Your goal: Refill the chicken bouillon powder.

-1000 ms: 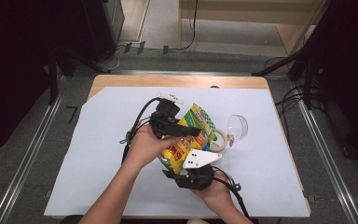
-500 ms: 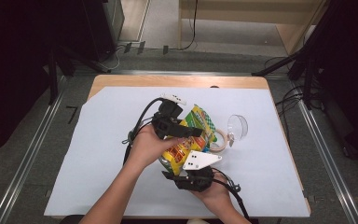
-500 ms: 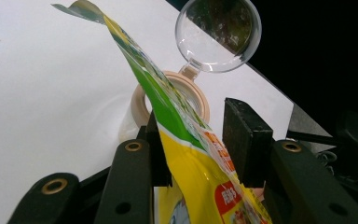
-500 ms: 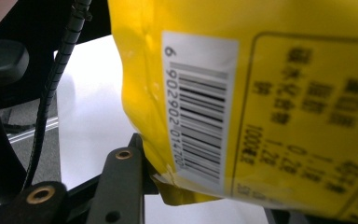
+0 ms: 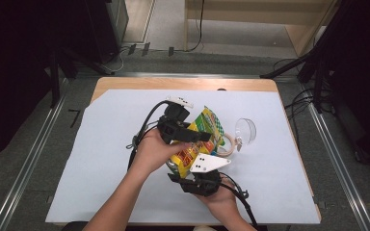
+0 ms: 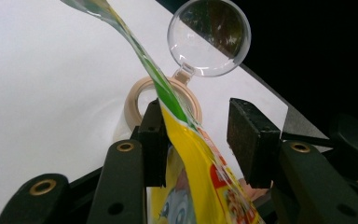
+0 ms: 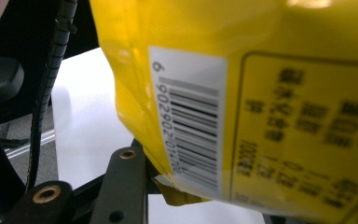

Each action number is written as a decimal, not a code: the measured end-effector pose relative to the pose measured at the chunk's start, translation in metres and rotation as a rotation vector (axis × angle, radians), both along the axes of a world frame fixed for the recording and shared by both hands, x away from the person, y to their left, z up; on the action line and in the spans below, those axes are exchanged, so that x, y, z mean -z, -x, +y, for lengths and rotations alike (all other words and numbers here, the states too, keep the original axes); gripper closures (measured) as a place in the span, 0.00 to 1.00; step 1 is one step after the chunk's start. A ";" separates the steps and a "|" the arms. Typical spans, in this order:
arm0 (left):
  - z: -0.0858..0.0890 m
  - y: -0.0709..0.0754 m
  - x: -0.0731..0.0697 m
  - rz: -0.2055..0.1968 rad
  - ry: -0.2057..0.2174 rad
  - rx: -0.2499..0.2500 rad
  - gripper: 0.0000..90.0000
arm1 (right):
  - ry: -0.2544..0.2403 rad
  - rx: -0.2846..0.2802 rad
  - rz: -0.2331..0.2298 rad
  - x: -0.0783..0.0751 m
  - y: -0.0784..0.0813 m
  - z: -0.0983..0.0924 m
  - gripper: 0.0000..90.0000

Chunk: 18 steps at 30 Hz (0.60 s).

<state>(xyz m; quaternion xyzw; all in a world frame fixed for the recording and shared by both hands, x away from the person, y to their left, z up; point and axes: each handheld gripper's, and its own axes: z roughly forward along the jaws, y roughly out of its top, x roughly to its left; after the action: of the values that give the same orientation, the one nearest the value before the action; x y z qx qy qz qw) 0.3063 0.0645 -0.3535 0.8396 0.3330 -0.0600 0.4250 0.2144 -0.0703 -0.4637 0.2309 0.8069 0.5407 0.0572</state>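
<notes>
A yellow snack bag (image 5: pixel 200 139) is held up over the white sheet (image 5: pixel 101 159) that covers the table, between the two hand-held grippers. Taking the bag as the landmark: the left gripper (image 5: pixel 185 134) sits at its far-left edge, the right gripper (image 5: pixel 197 180) at its near end, and a roll of tape (image 5: pixel 227 144) lies on the sheet just beside its right side, with a clear round lid (image 5: pixel 244 131) a little farther right, touching the tape's rim.

In the left gripper view the bag (image 6: pixel 186 158) runs edge-on between the two black jaws. The left jaw's pad presses against the film, while the right pad stands apart from it with a visible gap, so the jaws are partly spread around the bag and not clamped; they have just been opening a little. Beyond the bag the tape (image 6: pixel 140 100) and the lid (image 6: pixel 209 37) lie on the sheet, the bag's green top edge crossing in front of both.

In the right gripper view the back of the bag (image 7: pixel 261 93), with its barcode and printed panel, hangs close before the camera. Its folded bottom corner rests at the tip of the left jaw; the other jaw is hidden behind the bag. The jaws have just been closing slightly, but whether they pinch the bag cannot be told
</notes>
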 end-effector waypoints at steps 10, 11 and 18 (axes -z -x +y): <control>-0.001 0.004 -0.003 -0.020 -0.064 -0.021 0.75 | -0.047 -0.002 0.056 -0.002 -0.001 0.000 0.72; -0.002 0.005 -0.004 -0.032 -0.076 -0.028 0.76 | -0.049 -0.006 0.056 -0.002 -0.002 0.000 0.72; 0.000 0.006 -0.008 -0.079 -0.100 -0.041 0.82 | -0.049 -0.045 0.050 -0.004 -0.004 0.005 0.66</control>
<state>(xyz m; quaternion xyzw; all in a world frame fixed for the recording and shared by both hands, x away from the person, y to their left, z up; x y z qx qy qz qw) 0.3006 0.0643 -0.3457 0.8544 0.3359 -0.0012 0.3965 0.2182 -0.0650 -0.4595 0.2275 0.7997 0.5553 0.0192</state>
